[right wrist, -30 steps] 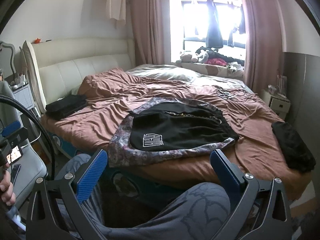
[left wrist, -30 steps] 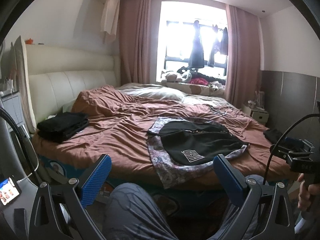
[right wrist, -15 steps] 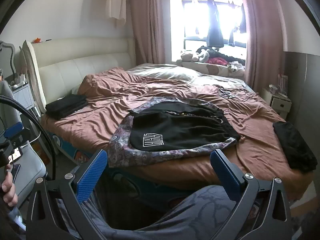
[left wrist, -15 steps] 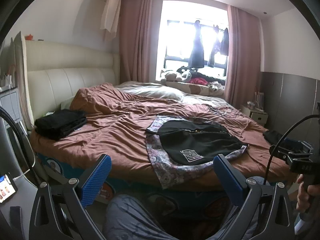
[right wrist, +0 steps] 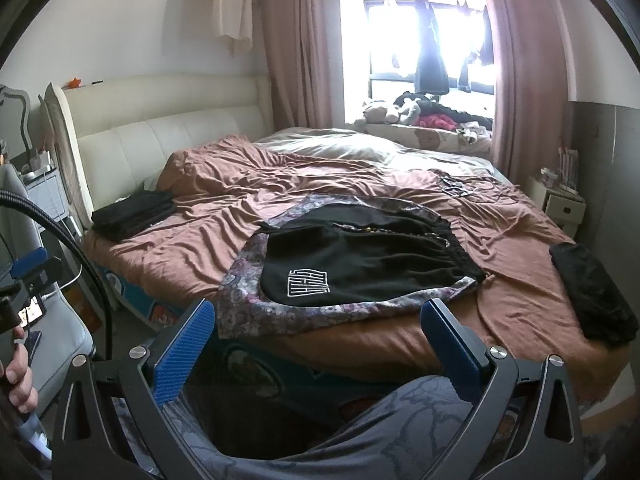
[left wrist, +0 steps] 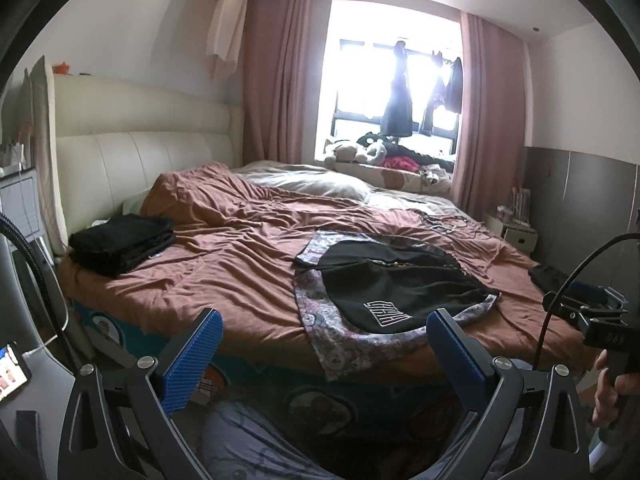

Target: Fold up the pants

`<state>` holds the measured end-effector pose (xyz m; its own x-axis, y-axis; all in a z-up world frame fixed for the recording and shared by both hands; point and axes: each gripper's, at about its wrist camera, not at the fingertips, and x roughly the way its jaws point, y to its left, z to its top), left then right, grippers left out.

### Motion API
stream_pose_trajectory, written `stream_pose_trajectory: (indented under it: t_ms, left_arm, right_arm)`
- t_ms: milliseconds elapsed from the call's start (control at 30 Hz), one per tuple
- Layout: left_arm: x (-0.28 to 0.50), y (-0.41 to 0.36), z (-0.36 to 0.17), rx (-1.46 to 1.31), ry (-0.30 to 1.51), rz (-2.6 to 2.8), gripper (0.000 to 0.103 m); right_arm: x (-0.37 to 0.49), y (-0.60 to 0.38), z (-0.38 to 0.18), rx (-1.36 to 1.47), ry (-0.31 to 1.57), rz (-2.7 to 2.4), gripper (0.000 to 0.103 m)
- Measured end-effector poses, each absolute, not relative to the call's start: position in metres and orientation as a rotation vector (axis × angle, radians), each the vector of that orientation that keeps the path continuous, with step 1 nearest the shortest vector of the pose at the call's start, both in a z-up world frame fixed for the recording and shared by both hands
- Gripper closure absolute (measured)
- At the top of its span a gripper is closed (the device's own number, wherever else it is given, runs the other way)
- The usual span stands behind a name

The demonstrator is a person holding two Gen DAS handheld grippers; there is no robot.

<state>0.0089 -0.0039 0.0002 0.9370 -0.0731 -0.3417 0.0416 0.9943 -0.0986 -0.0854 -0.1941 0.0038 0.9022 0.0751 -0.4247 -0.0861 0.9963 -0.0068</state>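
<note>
Right wrist view: black pants (right wrist: 360,264) lie on the bed (right wrist: 192,252); right gripper (right wrist: 316,340) and left gripper (left wrist: 324,348) spread, empty.

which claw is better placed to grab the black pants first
Right, by a small margin. The black pants lie nearly centred ahead of the open right claw. In the left view they sit off to the right of the open left claw. Both claws hang short of the bed.

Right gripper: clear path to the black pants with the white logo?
Probably yes. The right gripper is open and empty, the black pants lie exposed atop the patterned cloth near the bed edge, nothing between.
</note>
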Motion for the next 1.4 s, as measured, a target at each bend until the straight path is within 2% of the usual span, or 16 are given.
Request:
stream_pose_trajectory:
  t_ms: [933, 1400]
  left_arm:
    - [0.034, -0.003, -0.007, -0.103, 0.380, -0.060, 0.000]
    - [0.078, 0.017, -0.034, -0.198, 0.478, -0.107, 0.000]
  right_arm:
    - [-0.066, -0.198, 0.003, -0.024, 0.434, 0.083, 0.000]
    - [-0.032, -0.203, -0.006, -0.013, 0.466, 0.042, 0.000]
